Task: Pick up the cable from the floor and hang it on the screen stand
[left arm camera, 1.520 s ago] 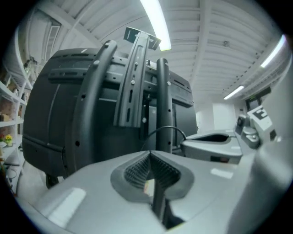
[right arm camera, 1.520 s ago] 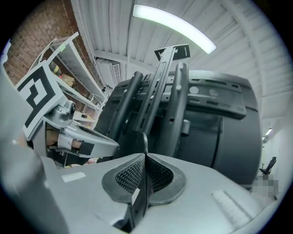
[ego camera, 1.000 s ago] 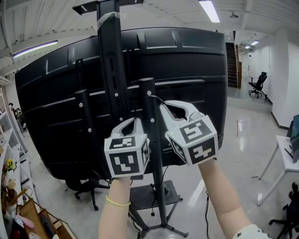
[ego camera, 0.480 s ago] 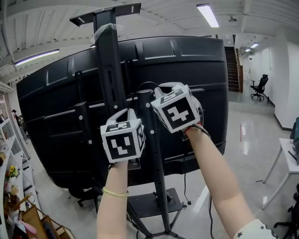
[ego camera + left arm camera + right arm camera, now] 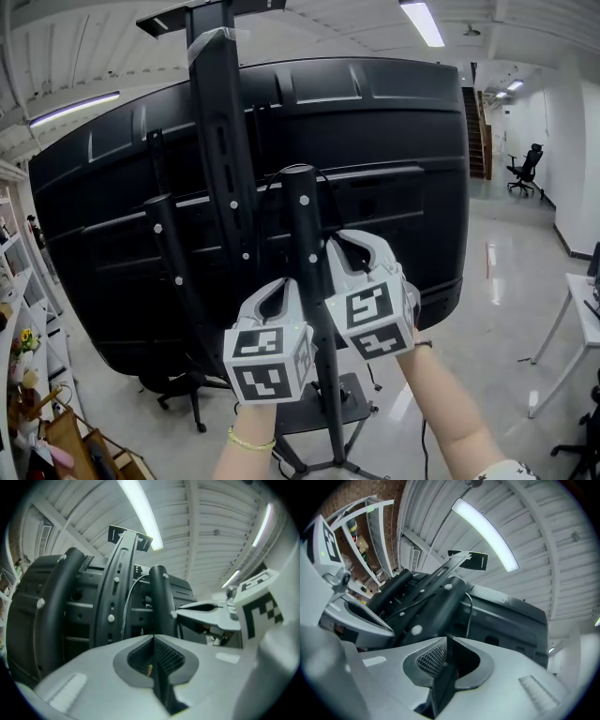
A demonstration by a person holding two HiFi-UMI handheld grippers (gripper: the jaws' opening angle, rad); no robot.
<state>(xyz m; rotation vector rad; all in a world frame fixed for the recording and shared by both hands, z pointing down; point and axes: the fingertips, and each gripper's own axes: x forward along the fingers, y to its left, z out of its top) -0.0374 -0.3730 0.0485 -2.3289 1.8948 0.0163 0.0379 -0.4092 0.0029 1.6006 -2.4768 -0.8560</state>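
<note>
"Head view first: where has the thin black cable (image 5: 272, 180) ended up?"

"It's draped over the top of the round black post (image 5: 302, 234) of the screen stand. From there it curves down on the post's left side, in front of the back of the big black screen (image 5: 403, 150). In my left gripper view it shows as a thin arc (image 5: 127, 603) just left of that post. In my right gripper view it is a fine line (image 5: 468, 620) running down beside the post."

"And your tools?"

"My left tool (image 5: 279, 286) sits just left of the post, below its top, with its jaws pressed together and nothing between them. My right tool (image 5: 343, 236) is just right of the post and a little higher. Its jaws are opening, with nothing between them either. The cable lies clear of both pairs of jaws."
</note>
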